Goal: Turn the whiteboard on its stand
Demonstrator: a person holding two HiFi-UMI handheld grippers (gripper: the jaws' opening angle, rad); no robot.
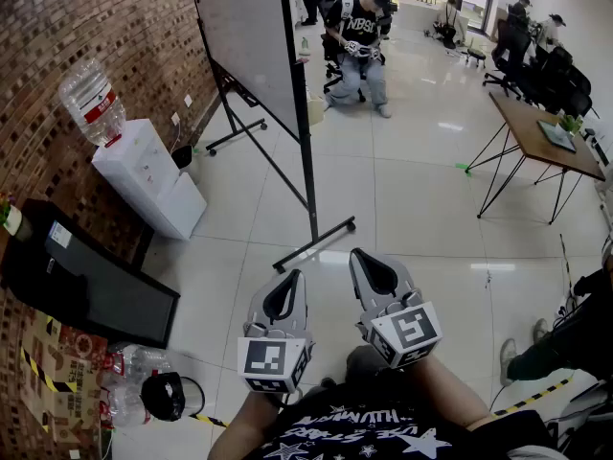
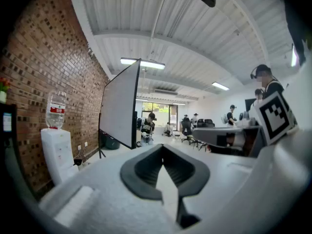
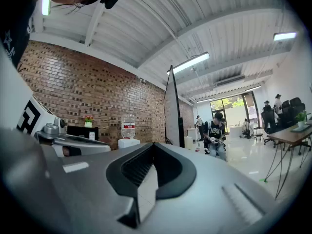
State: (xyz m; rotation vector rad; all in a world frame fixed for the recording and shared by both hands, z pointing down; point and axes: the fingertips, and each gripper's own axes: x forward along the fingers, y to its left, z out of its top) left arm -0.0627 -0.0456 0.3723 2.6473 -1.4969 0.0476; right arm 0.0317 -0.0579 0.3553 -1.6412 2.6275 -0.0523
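Whiteboard (image 1: 251, 41) top cut off, left gripper (image 1: 293, 278) closed, right gripper (image 1: 359, 255) closed

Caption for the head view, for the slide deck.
Head view: left gripper and right gripper, both shut and empty, held level before the whiteboard on its stand; water dispenser at left.

Grey whiteboard (image 1: 247, 36) upright on its black stand (image 1: 308, 180) (seen nearly edge-on).

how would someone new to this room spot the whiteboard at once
Start at the brick wall on the left of the head view. Just out from it, past the white water dispenser, stands the whiteboard on a black floor stand. It is the only tall flat pale panel there, far taller than the dispenser.
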